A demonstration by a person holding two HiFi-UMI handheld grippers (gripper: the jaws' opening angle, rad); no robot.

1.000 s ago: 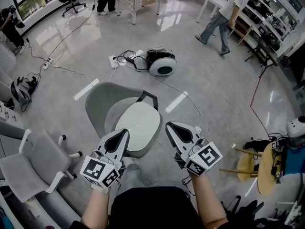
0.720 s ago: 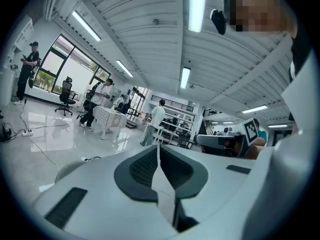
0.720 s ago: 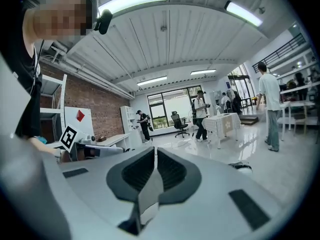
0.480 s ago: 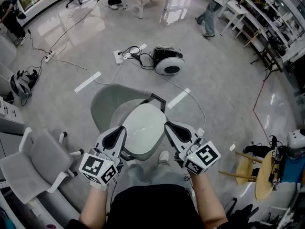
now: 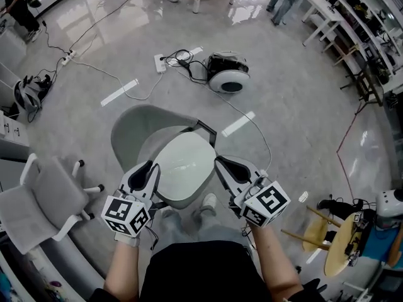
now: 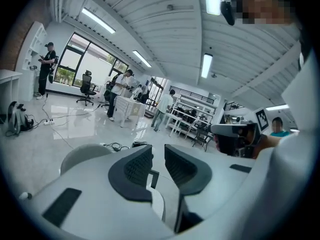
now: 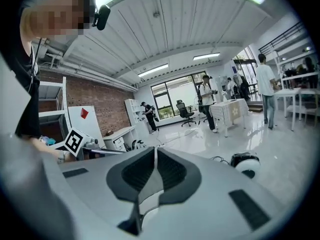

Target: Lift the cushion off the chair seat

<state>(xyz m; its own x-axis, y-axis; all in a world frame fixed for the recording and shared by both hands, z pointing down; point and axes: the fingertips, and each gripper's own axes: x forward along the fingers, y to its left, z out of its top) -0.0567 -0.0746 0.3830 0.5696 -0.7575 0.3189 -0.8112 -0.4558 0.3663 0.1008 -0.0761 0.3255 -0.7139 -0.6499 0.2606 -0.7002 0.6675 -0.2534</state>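
Observation:
A pale oval cushion (image 5: 186,163) lies on the seat of a grey-green chair (image 5: 135,131) just in front of me. My left gripper (image 5: 147,167) is at the cushion's left edge; its jaws are opening, with a narrow gap and nothing between them. In the left gripper view, the left gripper (image 6: 158,156) frames the chair's black bracket and a strip of the cushion (image 6: 156,204). My right gripper (image 5: 221,162) is at the cushion's right edge, shut and empty. In the right gripper view, the right gripper (image 7: 155,154) has its pads (image 7: 172,171) pressed together.
A black-and-white wheeled device (image 5: 228,77) with cables and a power strip (image 5: 159,63) lies on the floor beyond the chair. A grey chair (image 5: 53,200) stands at the left and a wooden stool (image 5: 334,244) at the right. My shoes (image 5: 208,201) are under the seat's near edge.
Both grippers have sunk and moved forward from the cushion's near edge to its two sides. The view has shifted closer to the chair.

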